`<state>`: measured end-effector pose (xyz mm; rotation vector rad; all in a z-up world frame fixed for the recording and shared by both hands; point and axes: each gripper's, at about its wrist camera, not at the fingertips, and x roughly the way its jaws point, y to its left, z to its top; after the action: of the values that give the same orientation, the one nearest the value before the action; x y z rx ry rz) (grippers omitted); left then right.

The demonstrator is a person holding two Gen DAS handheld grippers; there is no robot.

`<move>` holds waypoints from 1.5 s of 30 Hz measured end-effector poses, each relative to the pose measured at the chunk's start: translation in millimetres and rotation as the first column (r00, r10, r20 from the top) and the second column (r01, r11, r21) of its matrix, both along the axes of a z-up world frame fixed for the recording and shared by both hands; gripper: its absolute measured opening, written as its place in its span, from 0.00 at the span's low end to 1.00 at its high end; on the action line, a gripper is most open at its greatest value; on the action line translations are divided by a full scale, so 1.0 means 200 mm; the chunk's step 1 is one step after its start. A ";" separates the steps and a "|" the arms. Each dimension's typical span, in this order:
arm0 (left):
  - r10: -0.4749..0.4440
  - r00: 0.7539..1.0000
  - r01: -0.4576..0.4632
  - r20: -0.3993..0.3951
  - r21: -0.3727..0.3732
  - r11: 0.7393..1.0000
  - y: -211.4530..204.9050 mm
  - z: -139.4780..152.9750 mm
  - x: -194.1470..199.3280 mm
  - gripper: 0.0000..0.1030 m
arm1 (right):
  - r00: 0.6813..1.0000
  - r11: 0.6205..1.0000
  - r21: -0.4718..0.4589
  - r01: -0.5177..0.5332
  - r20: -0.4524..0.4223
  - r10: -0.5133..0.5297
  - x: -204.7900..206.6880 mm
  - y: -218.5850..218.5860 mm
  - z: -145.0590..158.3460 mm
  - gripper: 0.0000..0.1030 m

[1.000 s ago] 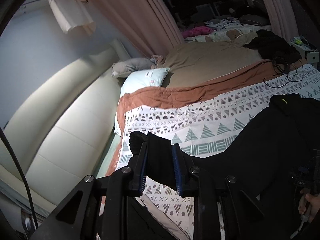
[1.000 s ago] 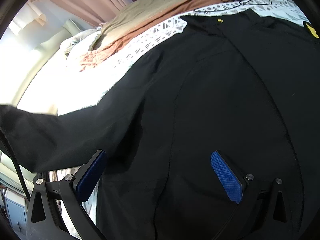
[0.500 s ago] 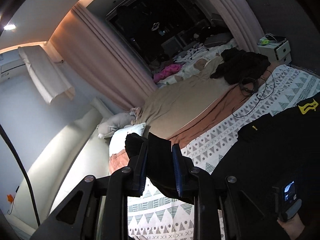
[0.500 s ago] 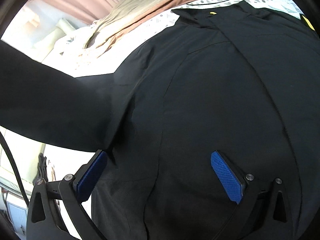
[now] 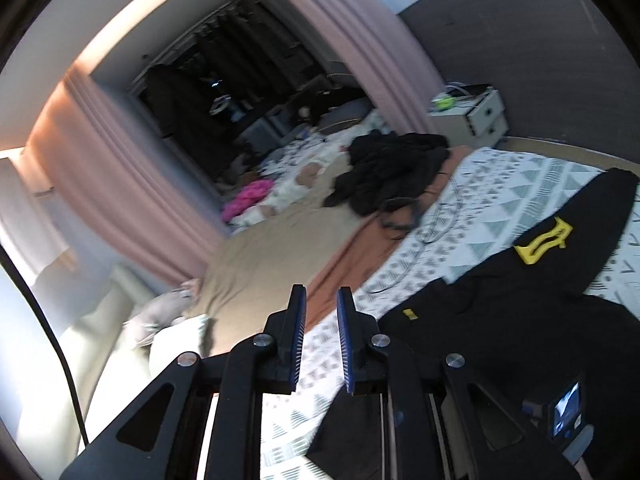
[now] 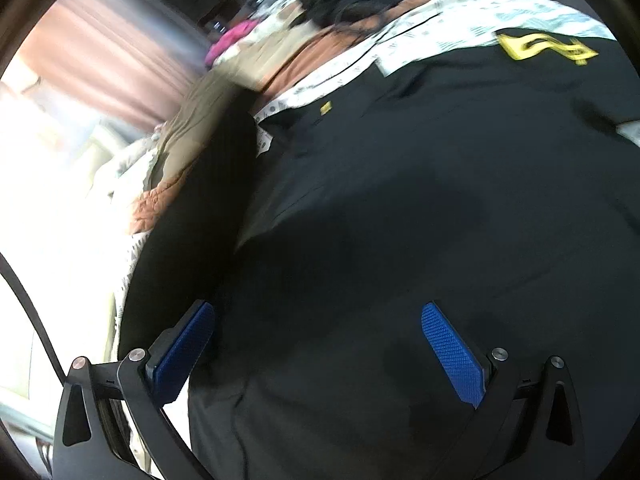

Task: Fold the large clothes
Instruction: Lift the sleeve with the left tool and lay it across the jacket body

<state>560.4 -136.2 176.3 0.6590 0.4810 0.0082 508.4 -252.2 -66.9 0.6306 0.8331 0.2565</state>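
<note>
Blur smears the right wrist view, and the black jacket (image 6: 420,208) fills most of it, its lower hem cut off at the frame's bottom edge. The jacket lies spread flat on the patterned bedspread (image 5: 492,196), long axis running from the near edge of the bed up to its collar, where a small yellow tag (image 6: 326,107) sits. 1 sleeve stretches out beyond the collar toward the far right, carrying a yellow logo (image 5: 544,241). On the near left a dark fold of fabric is too blurred to make out.

Left gripper (image 5: 322,344) hangs above the bedspread, left of the jacket, its 2 blue pads a narrow gap apart with nothing between them. Right gripper (image 6: 318,354) hovers over the jacket's lower body, fingers spread wide, no cloth pinched.

Beyond the jacket's collar lies an orange-brown blanket (image 5: 356,252), then a tan sheet (image 5: 276,256), with a heap of dark clothes (image 5: 392,168) on them. A white nightstand (image 5: 472,114) stands past that heap, with a green object on top too small to identify.
</note>
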 end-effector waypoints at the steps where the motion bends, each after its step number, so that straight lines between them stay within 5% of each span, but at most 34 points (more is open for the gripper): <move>1: -0.011 1.000 0.011 -0.001 -0.001 1.000 -0.02 -0.03 0.00 0.17 | 1.000 1.000 0.004 0.022 0.000 -0.022 -0.01 -0.07 0.00 1.00; 5: -0.007 1.000 0.007 -0.018 -0.034 0.999 -0.03 -0.15 0.00 0.17 | 0.997 0.997 0.019 0.074 -0.009 -0.074 0.00 -0.23 -0.03 1.00; 9: 0.058 0.998 -0.061 -0.025 -0.155 0.986 0.10 -0.24 -0.01 0.17 | 0.996 0.996 0.026 0.083 -0.025 -0.082 0.01 -0.30 -0.07 1.00; 13: 0.100 0.994 -0.111 -0.053 -0.313 0.943 0.31 -0.33 -0.07 0.22 | 0.997 0.997 0.036 0.067 -0.033 -0.066 0.00 -0.31 -0.07 1.00; 14: 0.111 0.992 -0.123 -0.054 -0.347 0.930 0.36 -0.35 -0.09 0.35 | 0.998 0.998 0.031 0.059 -0.033 -0.058 0.01 -0.31 -0.07 1.00; 15: 0.122 0.991 -0.134 -0.055 -0.387 0.912 0.42 -0.38 -0.11 0.68 | 0.998 0.998 0.028 0.054 -0.034 -0.053 0.00 -0.30 -0.07 1.00; 16: 0.127 0.990 -0.140 -0.060 -0.418 0.898 0.47 -0.40 -0.13 0.90 | 0.998 0.999 0.017 0.049 -0.037 -0.048 0.00 -0.29 -0.07 1.00; 17: 0.133 0.989 -0.145 -0.058 -0.449 0.882 0.52 -0.43 -0.15 1.00 | 0.998 0.999 0.004 0.045 -0.039 -0.045 0.00 -0.28 -0.06 1.00; 29: 0.336 0.930 -0.340 -0.147 -0.688 0.641 1.00 -0.87 -0.47 1.00 | 1.000 0.973 -0.228 -0.026 -0.019 0.022 0.03 -0.04 -0.03 1.00; 32: 0.379 0.906 -0.381 -0.188 -0.752 0.539 1.11 -1.01 -0.55 1.00 | 0.999 0.949 -0.313 -0.041 0.011 0.047 0.06 0.03 0.00 1.00; 39: 0.384 0.867 -0.463 -0.318 -0.801 0.379 1.33 -1.36 -0.56 1.00 | 0.992 0.850 -0.517 -0.103 0.015 0.129 0.10 0.22 -0.06 1.00; 40: 0.376 0.864 -0.468 -0.334 -0.806 0.361 1.37 -1.40 -0.57 1.00 | 0.990 0.831 -0.545 -0.109 0.011 0.137 0.11 0.25 -0.07 0.98; 43: 0.386 0.853 -0.491 -0.351 -0.791 0.365 1.44 -1.47 -0.57 1.00 | 0.987 0.804 -0.577 -0.144 -0.022 0.161 0.18 0.33 -0.11 0.79; 45: 0.375 0.847 -0.504 -0.377 -0.794 0.340 1.47 -1.52 -0.57 0.96 | 0.986 0.794 -0.587 -0.157 -0.045 0.162 0.23 0.38 -0.14 0.79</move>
<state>447.1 157.7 -128.2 -0.5536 0.6991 0.2312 554.2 -177.0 -95.2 -0.0319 0.9026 0.1375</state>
